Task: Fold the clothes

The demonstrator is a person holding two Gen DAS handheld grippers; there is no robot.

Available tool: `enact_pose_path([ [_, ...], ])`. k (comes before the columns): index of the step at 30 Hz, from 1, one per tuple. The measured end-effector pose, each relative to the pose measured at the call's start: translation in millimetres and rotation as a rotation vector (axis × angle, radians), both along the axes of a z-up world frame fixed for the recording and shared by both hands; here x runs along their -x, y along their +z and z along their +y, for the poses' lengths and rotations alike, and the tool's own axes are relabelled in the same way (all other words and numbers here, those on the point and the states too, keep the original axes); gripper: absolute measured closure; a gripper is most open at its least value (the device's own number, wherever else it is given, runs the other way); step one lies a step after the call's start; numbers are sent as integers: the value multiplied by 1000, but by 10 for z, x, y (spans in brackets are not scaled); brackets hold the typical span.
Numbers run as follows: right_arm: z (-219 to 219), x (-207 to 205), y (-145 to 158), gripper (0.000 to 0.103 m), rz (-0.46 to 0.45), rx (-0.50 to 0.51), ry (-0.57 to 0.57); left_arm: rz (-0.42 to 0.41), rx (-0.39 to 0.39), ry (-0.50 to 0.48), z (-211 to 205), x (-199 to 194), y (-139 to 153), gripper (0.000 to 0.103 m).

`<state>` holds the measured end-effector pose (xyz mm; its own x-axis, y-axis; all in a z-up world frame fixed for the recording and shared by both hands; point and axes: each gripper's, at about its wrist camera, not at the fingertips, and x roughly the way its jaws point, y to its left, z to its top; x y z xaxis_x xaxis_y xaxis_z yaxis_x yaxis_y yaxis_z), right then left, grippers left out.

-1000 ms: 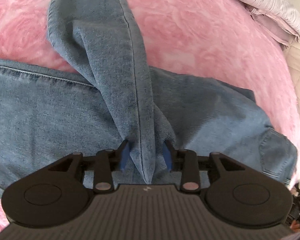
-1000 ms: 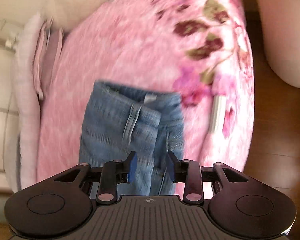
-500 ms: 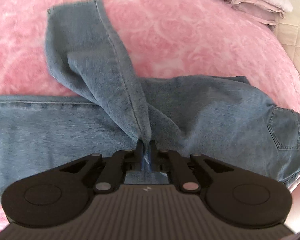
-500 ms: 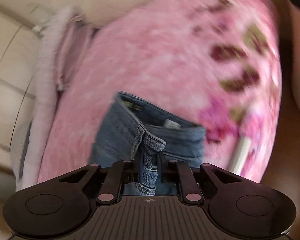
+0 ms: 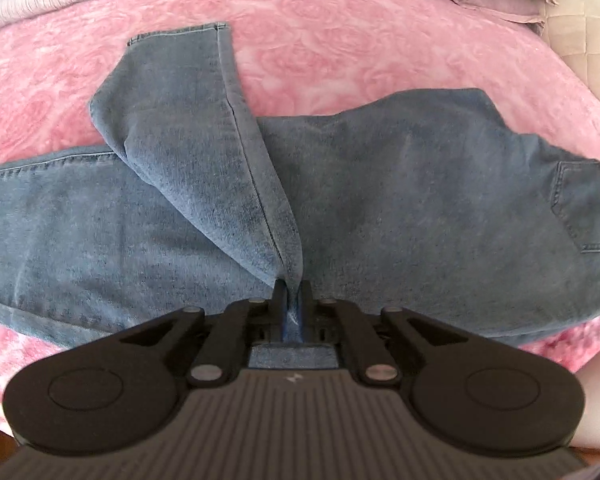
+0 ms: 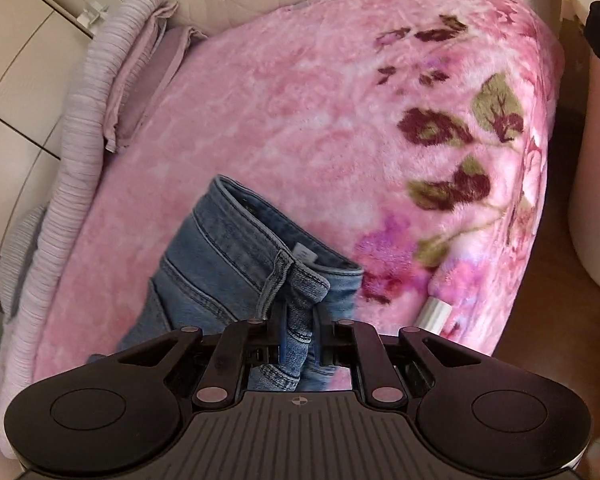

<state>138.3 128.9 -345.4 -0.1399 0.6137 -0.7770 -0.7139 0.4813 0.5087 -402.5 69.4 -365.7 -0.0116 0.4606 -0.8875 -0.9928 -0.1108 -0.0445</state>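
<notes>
Covering the bed, a pink blanket (image 6: 300,120) holds jeans (image 5: 380,200).

2 wrist fisheyes – close, angled down – share jeans (image 5: 380,208), blanket (image 6: 300,112).

Bare blanket (image 6: 300,112) beyond jeans (image 6: 228,264)

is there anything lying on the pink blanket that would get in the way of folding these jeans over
Nothing visible does. Both the left gripper and the right gripper are already shut on the jeans, and the pink blanket around them looks bare. The folded lilac bedding sits off at its edge.
</notes>
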Motion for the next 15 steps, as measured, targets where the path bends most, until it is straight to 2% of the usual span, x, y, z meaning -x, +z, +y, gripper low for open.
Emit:
enact_pose_path([
  [3,70,58,-79,88,-39,53,21,38,21,-25,32,-46,-107,98],
  [4,103,89,-102,79,-56,76,33,51,26,-32,43,-61,-96,97],
  [5,155,130,-104,65,-81,119,55,65,30,-35,41,-69,-68,96],
  [7,247,227,-52,54,-172,203,98,75,36,-33,-4,-56,36,90],
  [9,267,345,114,54,-291,224,118,76,40,-25,-70,-17,149,87],
  [11,228,477,310,54,-355,181,111,69,47,-3,-156,73,267,87],
  [13,205,655,474,54,-363,114,152,67,57,25,-221,195,361,87],
  [15,237,894,550,54,-350,74,243,69,70,63,-238,364,417,87],
])
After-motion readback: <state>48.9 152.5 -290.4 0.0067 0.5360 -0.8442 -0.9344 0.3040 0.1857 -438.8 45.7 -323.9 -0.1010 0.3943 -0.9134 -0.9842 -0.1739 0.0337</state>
